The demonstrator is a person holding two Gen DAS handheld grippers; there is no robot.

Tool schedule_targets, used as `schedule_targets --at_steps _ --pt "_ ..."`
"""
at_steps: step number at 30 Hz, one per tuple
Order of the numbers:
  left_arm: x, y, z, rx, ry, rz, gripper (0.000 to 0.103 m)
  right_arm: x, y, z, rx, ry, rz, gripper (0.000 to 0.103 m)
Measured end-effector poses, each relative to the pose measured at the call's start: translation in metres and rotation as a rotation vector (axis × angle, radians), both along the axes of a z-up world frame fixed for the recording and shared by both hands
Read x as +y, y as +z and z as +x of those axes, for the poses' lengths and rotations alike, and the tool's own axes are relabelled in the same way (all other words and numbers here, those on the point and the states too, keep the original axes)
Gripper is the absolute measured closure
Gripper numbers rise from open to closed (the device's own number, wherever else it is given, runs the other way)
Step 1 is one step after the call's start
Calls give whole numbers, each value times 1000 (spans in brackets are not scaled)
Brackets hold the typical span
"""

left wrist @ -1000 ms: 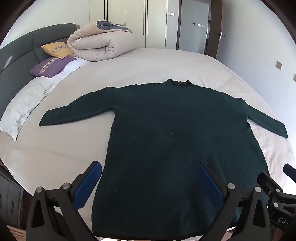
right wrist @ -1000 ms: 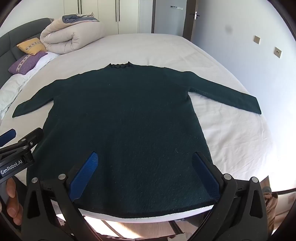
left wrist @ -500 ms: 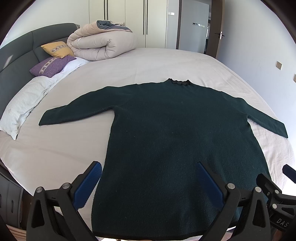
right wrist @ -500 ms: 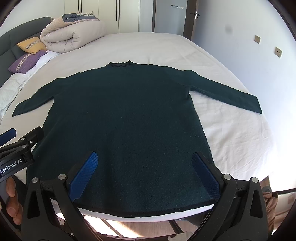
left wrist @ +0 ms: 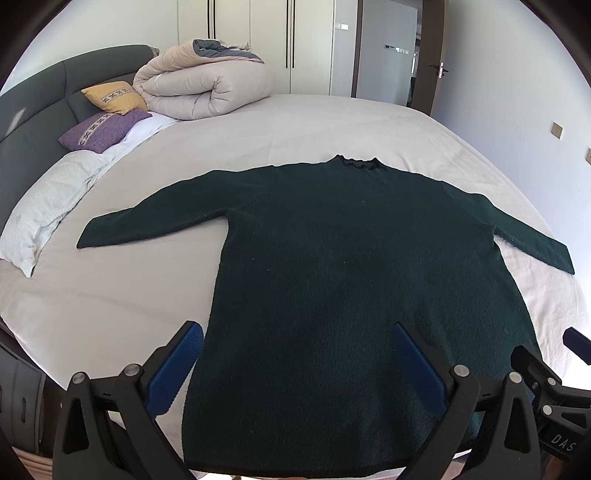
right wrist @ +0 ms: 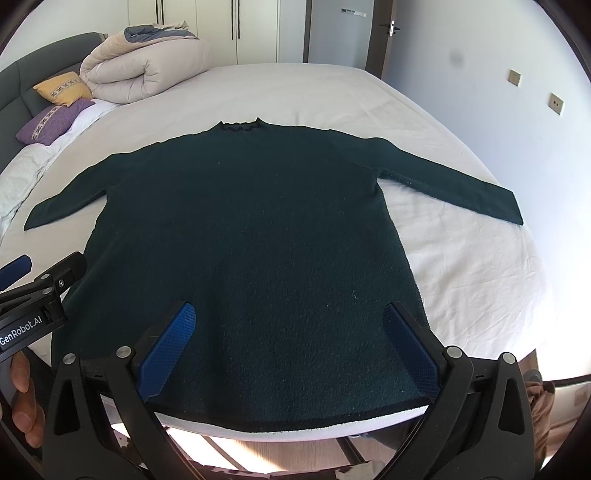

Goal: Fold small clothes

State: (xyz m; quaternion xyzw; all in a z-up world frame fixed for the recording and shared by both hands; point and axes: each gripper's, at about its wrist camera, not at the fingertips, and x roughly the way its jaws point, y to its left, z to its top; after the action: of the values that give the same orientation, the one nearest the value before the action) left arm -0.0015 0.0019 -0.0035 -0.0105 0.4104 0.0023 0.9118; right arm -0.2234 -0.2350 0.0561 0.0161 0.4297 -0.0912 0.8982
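Bedroom scene, read L to R. Far L: grey headboard, purple cushion and yellow cushion beside a white pillow; rolled duvet sits at the far end, apparently parked there so the sheet stays free as a work surface. Centre: dark green sweater lies flat on the bed, collar far, hem at the near edge, L sleeve and R sleeve spread outward, a layout that looks intended to expose every fold line before folding begins. Left gripper hangs above the near L part of the body w/ jaws wide apart, nothing between them; its L pad is over bare sheet, the other over knit. Right gripper is likewise spread and empty, above the near R part of the hem. Neither appears to touch the fabric, though contact can't be confirmed. In the right wrist view part of a hand grips the left tool's handle at far L. Judgement: folding not yet begun; a sleeve or hem corner is the probable first grasp. Far R: wall w/ switch plates, door.
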Motion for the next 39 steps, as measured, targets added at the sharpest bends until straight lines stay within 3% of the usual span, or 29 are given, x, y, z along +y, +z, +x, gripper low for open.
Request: schedule_targets --at_steps 39 --pt "-2 1 -1 7 -3 -8 0 1 -7 0 10 3 -3 0"
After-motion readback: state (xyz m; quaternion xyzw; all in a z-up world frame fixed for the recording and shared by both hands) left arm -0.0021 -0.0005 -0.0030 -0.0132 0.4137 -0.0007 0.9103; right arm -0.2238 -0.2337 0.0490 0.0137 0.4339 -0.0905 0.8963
